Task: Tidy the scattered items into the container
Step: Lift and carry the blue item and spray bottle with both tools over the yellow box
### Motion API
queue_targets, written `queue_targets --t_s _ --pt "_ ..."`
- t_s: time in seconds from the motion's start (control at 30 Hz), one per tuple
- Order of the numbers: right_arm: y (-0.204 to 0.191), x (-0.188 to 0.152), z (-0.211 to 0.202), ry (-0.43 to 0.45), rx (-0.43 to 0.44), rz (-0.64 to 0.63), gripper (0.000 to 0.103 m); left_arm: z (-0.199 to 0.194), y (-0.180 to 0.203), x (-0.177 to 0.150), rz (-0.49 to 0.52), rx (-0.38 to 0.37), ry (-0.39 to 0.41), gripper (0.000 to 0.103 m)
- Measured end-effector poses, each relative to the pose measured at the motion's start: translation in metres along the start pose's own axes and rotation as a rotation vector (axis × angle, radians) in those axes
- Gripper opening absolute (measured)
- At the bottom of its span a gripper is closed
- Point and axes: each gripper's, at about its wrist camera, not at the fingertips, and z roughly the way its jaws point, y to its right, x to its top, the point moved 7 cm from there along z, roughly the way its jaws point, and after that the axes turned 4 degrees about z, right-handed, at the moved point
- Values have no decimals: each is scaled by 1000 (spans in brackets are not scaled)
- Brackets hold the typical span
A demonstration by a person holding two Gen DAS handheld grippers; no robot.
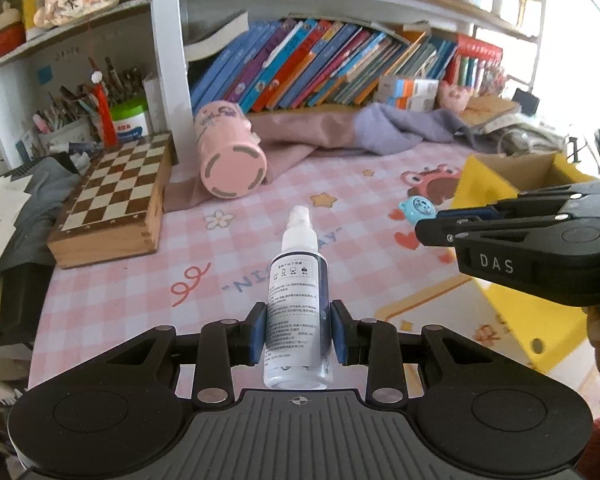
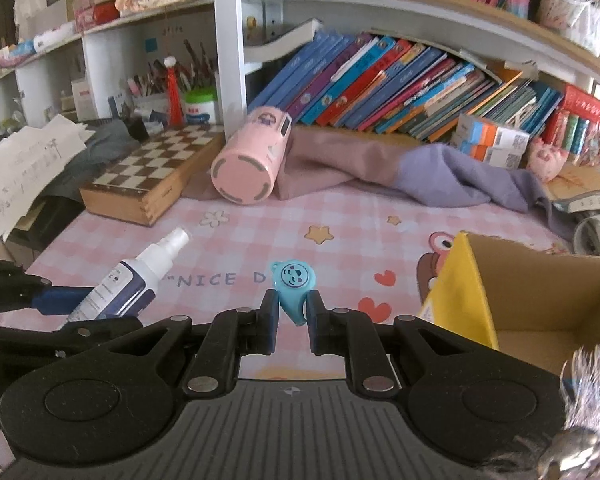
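Note:
My left gripper [image 1: 299,330] is shut on a white spray bottle [image 1: 298,300] with a dark blue label, held above the pink checked mat with its nozzle pointing away. That spray bottle [image 2: 128,280] and the left gripper [image 2: 56,300] show at the left of the right wrist view. My right gripper [image 2: 293,316] is shut on a small turquoise toy [image 2: 294,286] with a face on it, also lifted off the mat. From the left wrist view the right gripper [image 1: 432,226] reaches in from the right with the turquoise toy [image 1: 418,208] at its tip. The yellow cardboard box [image 2: 476,292] stands open at the right.
A pink cylindrical cup [image 2: 252,160] lies on its side at the back of the mat, beside a wooden chess box [image 2: 152,172]. Mauve and purple cloth [image 2: 440,176] is bunched along the back under a shelf of leaning books [image 2: 380,84]. The yellow box [image 1: 484,184] sits right of the mat.

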Motion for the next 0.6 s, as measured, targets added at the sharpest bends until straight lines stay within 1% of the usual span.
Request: queue_targets --t_s 0.13,0.33,0.6 --pt "-1 -5 -21 7 0 -14 14 -20 5 -1 -19 -27 28 31" --pt "-1 -16 -46 11 -14 -2 14 -47 13 -3 -24 -42 76 31" --pt "-4 -32 -79 21 -39 6 14 -76 22 -17 -33 -66 108 31"
